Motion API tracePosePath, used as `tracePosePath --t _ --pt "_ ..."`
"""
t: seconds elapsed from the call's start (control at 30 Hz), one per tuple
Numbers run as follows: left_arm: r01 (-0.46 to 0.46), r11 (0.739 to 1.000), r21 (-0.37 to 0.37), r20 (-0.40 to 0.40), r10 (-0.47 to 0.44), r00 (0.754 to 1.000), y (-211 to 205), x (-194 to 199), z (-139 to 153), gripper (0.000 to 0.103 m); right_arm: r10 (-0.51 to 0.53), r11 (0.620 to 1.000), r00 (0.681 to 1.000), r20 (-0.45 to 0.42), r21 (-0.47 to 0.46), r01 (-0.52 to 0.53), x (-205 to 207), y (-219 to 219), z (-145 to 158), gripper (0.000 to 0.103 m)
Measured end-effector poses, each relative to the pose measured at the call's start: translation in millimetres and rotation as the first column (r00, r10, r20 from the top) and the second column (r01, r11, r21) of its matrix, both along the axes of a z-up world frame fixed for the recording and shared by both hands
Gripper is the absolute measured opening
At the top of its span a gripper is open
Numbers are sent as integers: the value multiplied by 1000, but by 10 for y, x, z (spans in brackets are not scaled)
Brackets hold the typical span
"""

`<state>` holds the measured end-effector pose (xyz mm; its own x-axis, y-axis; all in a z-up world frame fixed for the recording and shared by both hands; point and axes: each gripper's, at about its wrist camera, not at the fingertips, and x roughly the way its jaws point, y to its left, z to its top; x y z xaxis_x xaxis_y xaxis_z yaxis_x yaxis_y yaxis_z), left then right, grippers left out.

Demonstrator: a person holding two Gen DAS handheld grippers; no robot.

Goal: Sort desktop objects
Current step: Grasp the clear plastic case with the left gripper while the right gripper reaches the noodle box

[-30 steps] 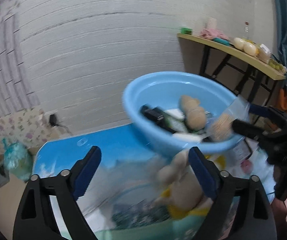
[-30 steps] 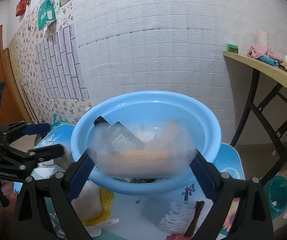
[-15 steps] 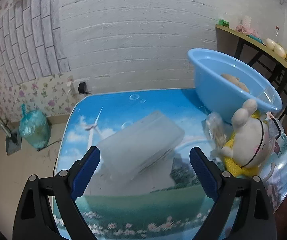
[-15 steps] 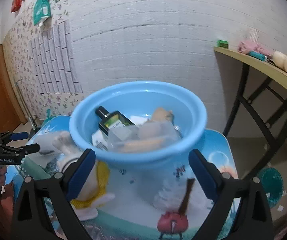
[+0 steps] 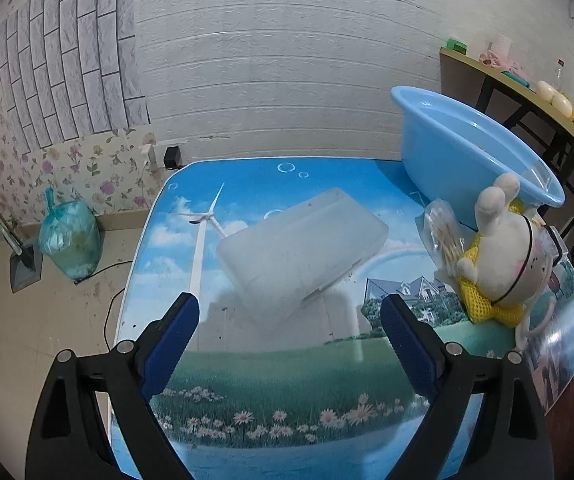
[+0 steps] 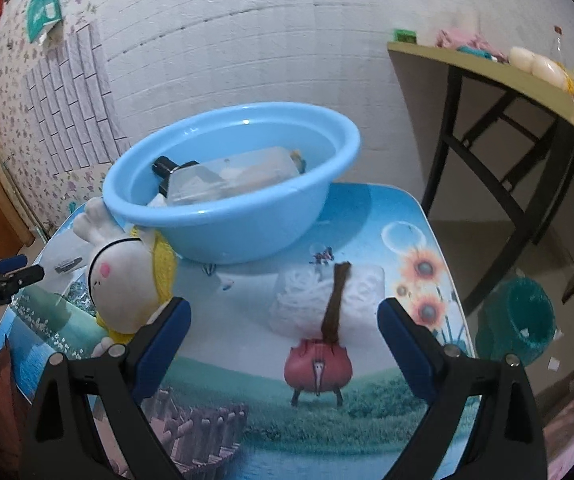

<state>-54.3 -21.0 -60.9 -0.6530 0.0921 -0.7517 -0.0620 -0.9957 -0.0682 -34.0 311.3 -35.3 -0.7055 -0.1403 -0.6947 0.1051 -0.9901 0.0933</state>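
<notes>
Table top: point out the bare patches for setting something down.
Free: the near strip between the frosted plastic box and table edge; the sunflower corner right of the white packet. Crowded: around the blue basin and plush rabbit.

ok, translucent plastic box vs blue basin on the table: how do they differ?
The translucent plastic box is flat, rectangular and frosted clear; the blue basin is round, deep and opaque. The box is closed, its contents not visible, whereas the basin is open-topped and holds a dark-capped bottle and other items. The box lies apart from other things; the basin has a plush rabbit against its side. Both rest on the picture-printed table.
</notes>
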Motion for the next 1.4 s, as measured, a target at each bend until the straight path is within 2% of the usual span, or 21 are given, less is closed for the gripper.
tracePosePath --t 0.3,0.67,0.8,1.03,1.3,1.33,1.4 --pt "16 999 -38 18 -16 1000 -87 -90 -68 94 -24 1000 1000 3 11 24 17 24 -3 96" --pt "84 991 -101 46 -80 996 -84 -449 -153 94 -82 996 995 63 32 80 -180 124 -164 96" --pt "148 984 -94 63 -143 988 -45 -586 -176 95 -95 995 992 85 42 91 -256 133 -227 96" --pt "231 963 -137 95 -219 971 128 -760 -273 95 -99 994 988 117 62 92 -391 134 -312 97" --pt "241 964 -117 95 -230 968 166 -689 -236 91 -110 992 985 135 79 100 -430 137 -369 97" --pt "244 963 -113 97 -234 967 172 -663 -235 91 -104 993 986 133 74 95 -423 140 -362 95" --pt "246 963 -110 98 -236 967 189 -602 -228 90 -97 994 986 135 68 88 -415 138 -355 84"
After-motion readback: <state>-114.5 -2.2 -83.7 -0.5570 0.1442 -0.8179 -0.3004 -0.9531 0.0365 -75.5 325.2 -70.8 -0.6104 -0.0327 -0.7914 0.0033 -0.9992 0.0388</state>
